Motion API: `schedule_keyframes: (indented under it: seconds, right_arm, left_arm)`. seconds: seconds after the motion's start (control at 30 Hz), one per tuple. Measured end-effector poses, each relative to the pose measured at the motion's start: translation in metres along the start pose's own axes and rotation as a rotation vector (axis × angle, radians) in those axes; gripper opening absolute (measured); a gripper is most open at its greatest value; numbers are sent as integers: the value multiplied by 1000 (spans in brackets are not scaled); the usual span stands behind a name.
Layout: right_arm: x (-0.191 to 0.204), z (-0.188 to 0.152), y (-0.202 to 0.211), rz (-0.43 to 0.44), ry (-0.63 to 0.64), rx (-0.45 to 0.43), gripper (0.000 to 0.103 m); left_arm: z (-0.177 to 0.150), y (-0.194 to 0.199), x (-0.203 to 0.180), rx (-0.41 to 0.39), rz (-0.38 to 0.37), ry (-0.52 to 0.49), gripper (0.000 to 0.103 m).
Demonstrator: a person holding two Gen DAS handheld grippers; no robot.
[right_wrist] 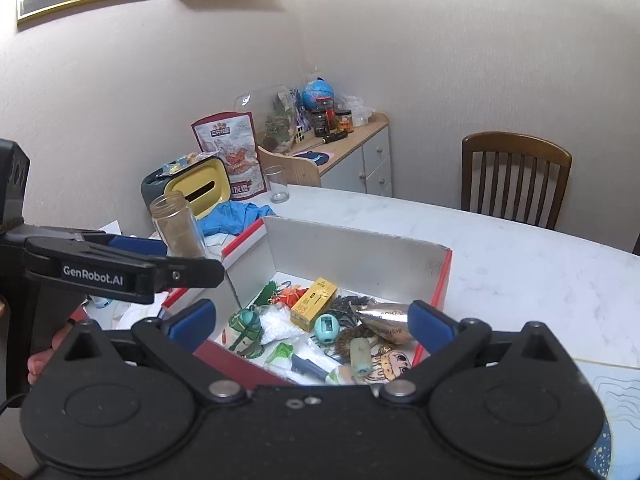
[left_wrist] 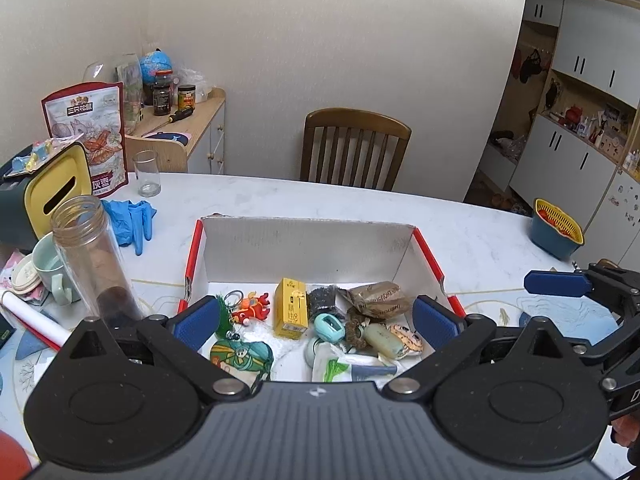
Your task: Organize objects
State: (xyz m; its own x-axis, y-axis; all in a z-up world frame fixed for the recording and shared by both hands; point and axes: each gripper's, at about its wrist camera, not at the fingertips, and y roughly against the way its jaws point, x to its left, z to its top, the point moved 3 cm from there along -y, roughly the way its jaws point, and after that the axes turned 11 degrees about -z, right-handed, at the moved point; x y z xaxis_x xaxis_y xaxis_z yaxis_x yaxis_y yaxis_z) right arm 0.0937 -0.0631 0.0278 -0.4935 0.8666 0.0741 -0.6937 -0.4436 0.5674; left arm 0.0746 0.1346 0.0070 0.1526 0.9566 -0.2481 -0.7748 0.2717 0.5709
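A white cardboard box with red edges (left_wrist: pixel 308 246) (right_wrist: pixel 352 250) sits on the marble table and holds several small items: a yellow carton (left_wrist: pixel 291 308) (right_wrist: pixel 314 303), a red crab toy (left_wrist: pixel 252 308), a teal sharpener (left_wrist: pixel 330 327) (right_wrist: pixel 327 329), a brown foil packet (left_wrist: pixel 378 298) (right_wrist: pixel 386 322) and a green pouch (left_wrist: pixel 242 356) (right_wrist: pixel 246 326). My left gripper (left_wrist: pixel 316 320) is open and empty, hovering over the box's near side. My right gripper (right_wrist: pixel 312 322) is open and empty above the box; its blue finger (left_wrist: pixel 556 282) shows at right in the left wrist view.
A clear jar (left_wrist: pixel 94 258) (right_wrist: pixel 178 226) stands left of the box, with a mug (left_wrist: pixel 52 268), blue gloves (left_wrist: pixel 130 220), a glass (left_wrist: pixel 147 174), a snack bag (left_wrist: pixel 90 132) and a yellow-lidded bin (left_wrist: pixel 52 196). A yellow-blue basket (left_wrist: pixel 556 232) sits far right. A wooden chair (left_wrist: pixel 354 150) stands behind.
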Motion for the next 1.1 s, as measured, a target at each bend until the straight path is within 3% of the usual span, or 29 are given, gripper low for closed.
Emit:
schedule_keyframes:
  seconds: [0.27, 0.63, 1.1]
  right_arm:
    - [1, -13, 15, -3, 16, -25, 102]
    - [-7, -26, 13, -14, -11, 7, 102]
    - [-24, -37, 18, -47, -39, 21, 102]
  left_arm:
    - [-11, 10, -10, -4, 15, -9, 103]
    - [-31, -1, -7, 41, 15, 43, 103]
    - [-40, -2, -15, 62, 48, 32, 103]
